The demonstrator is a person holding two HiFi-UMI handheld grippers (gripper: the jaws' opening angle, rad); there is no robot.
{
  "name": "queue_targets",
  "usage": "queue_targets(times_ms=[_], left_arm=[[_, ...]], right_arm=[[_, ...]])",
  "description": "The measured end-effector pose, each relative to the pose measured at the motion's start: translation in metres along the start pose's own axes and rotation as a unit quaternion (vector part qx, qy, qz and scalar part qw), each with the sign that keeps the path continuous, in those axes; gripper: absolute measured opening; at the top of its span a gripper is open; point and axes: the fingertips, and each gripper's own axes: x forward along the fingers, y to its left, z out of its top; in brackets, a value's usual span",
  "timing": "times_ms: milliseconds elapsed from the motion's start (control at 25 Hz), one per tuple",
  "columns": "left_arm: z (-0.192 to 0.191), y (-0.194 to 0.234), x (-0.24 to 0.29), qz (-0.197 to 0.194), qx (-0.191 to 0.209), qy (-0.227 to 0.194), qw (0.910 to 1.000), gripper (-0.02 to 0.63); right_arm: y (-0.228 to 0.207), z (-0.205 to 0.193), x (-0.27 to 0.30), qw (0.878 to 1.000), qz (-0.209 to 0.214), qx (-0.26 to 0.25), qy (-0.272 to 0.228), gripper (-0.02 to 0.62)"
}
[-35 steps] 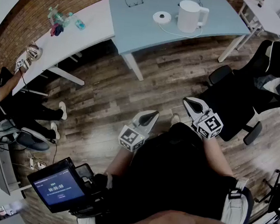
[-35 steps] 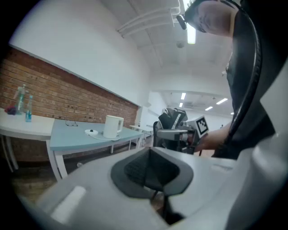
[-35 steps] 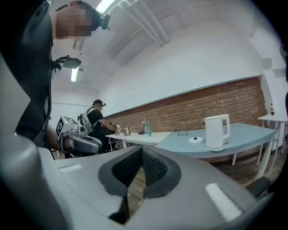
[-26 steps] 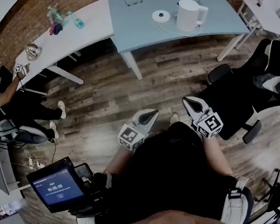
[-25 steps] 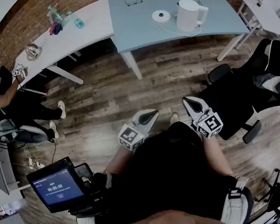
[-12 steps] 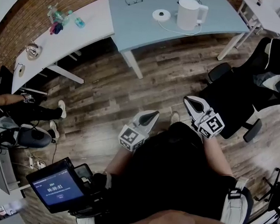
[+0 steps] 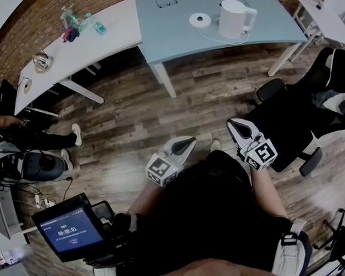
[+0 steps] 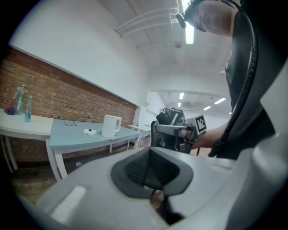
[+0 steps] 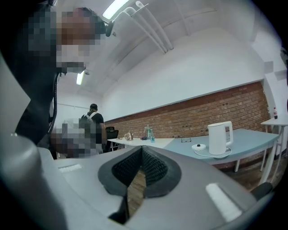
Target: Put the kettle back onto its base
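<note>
The white kettle (image 7: 236, 18) stands upright on the blue-grey table (image 7: 170, 32), just right of its round white base (image 7: 199, 20), with the cord curling under it. The kettle (image 8: 111, 126) and base (image 8: 90, 131) show far off in the left gripper view. In the right gripper view the kettle (image 9: 220, 137) and base (image 9: 198, 147) are at the right. My left gripper (image 7: 187, 142) (image 8: 150, 150) and right gripper (image 7: 236, 127) (image 9: 141, 150) hang shut and empty over the wooden floor, well short of the table.
A pair of glasses (image 7: 166, 1) lies at the table's back. Bottles (image 7: 74, 20) stand on the white table at left, where a person (image 7: 16, 145) sits. Black office chairs (image 7: 293, 127) stand right of me. A screen (image 7: 68, 230) is at lower left.
Both grippers have kept still. The person at the left table has lowered the arm and shifted in the seat.
</note>
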Motion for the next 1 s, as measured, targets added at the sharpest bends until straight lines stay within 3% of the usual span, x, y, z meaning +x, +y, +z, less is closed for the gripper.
queue_targets(times_ms=[160,640,1000], left_arm=[[-0.005,0.002,-0.001,-0.005,0.011,0.002,0.9999,0.002],[-0.006,-0.011,-0.003,-0.020,-0.008,0.020,0.9996,0.002],[-0.008,-0.004,0.002,-0.008,0.005,0.012,0.9999,0.002]], right_arm=[[-0.001,0.002,0.001,1.000,0.002,-0.013,0.000,0.003],[0.000,0.001,0.003,1.000,0.000,-0.013,0.001,0.003],[-0.009,0.012,0.006,1.000,0.004,-0.024,-0.001,0.003]])
